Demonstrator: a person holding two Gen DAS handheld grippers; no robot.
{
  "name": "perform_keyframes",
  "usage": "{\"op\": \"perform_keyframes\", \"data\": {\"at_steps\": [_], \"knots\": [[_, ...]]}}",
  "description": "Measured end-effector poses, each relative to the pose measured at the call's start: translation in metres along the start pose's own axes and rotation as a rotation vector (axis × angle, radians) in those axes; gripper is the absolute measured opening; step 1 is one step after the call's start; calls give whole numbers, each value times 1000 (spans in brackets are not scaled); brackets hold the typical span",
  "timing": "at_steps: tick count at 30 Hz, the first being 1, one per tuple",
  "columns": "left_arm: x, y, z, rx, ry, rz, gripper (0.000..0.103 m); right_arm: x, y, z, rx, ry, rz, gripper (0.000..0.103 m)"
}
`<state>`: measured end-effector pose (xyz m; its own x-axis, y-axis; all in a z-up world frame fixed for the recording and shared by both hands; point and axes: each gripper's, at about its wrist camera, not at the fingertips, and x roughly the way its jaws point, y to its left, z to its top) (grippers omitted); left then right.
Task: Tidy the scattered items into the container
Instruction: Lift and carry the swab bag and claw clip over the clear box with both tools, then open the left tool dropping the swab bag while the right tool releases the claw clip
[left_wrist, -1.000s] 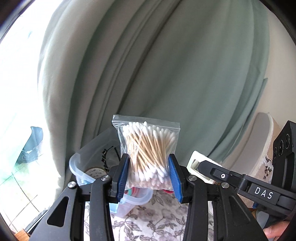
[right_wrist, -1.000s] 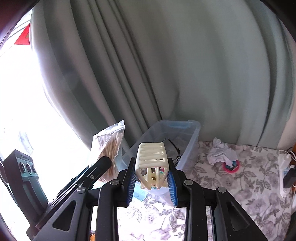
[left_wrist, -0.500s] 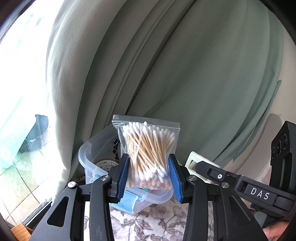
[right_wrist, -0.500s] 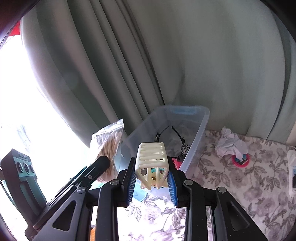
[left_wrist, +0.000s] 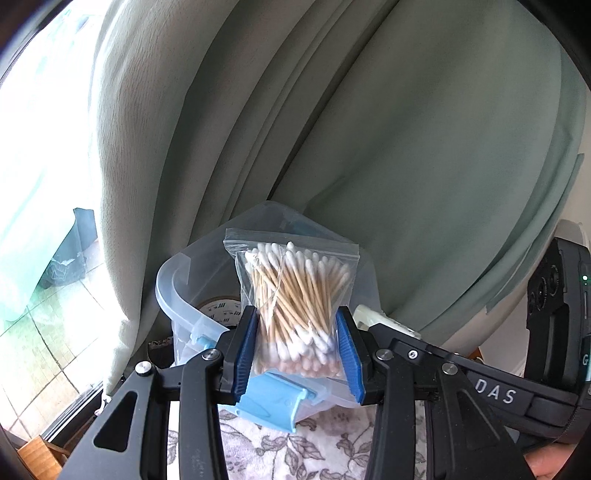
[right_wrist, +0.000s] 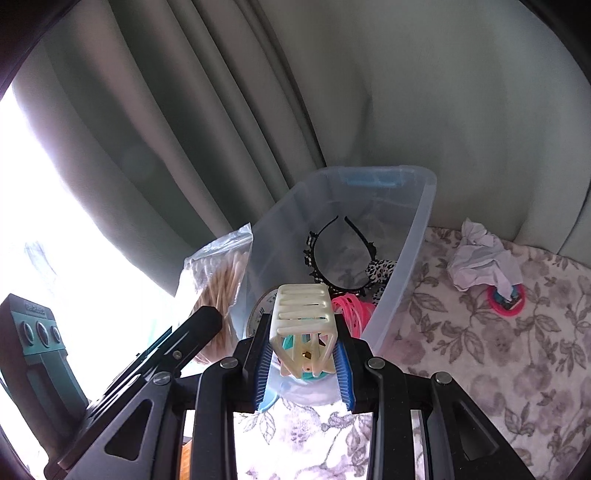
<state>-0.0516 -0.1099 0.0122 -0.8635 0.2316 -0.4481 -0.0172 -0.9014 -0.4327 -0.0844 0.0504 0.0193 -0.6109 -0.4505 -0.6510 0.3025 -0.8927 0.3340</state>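
My left gripper (left_wrist: 296, 350) is shut on a clear zip bag of cotton swabs (left_wrist: 293, 299), held upright just before the near end of a clear plastic bin (left_wrist: 173, 291) with blue latches. My right gripper (right_wrist: 302, 356) is shut on a cream hair claw clip (right_wrist: 301, 317), held above the bin's near end (right_wrist: 413, 236). The bag also shows in the right wrist view (right_wrist: 218, 273), left of the bin. Inside the bin lie a black headband (right_wrist: 332, 251), a leopard scrunchie (right_wrist: 380, 271), pink rings (right_wrist: 351, 308) and a clock face (right_wrist: 260, 314).
Grey-green curtains (right_wrist: 258, 110) hang close behind the bin. On the floral cloth (right_wrist: 480, 350) to the right lie a crumpled tissue (right_wrist: 480, 258) and a pink-rimmed round item (right_wrist: 506, 297). A bright window (left_wrist: 37, 184) is at the left.
Both grippers have moved forward and closer to the bin, which now looks larger and nearer. Each still holds its item.
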Motion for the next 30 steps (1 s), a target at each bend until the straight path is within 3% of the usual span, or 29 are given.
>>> {"op": "perform_keyframes", "data": {"at_steps": [30], "knots": [[53, 17, 25, 24, 4, 51, 44, 45, -22, 12, -10, -9, -3, 33]]}}
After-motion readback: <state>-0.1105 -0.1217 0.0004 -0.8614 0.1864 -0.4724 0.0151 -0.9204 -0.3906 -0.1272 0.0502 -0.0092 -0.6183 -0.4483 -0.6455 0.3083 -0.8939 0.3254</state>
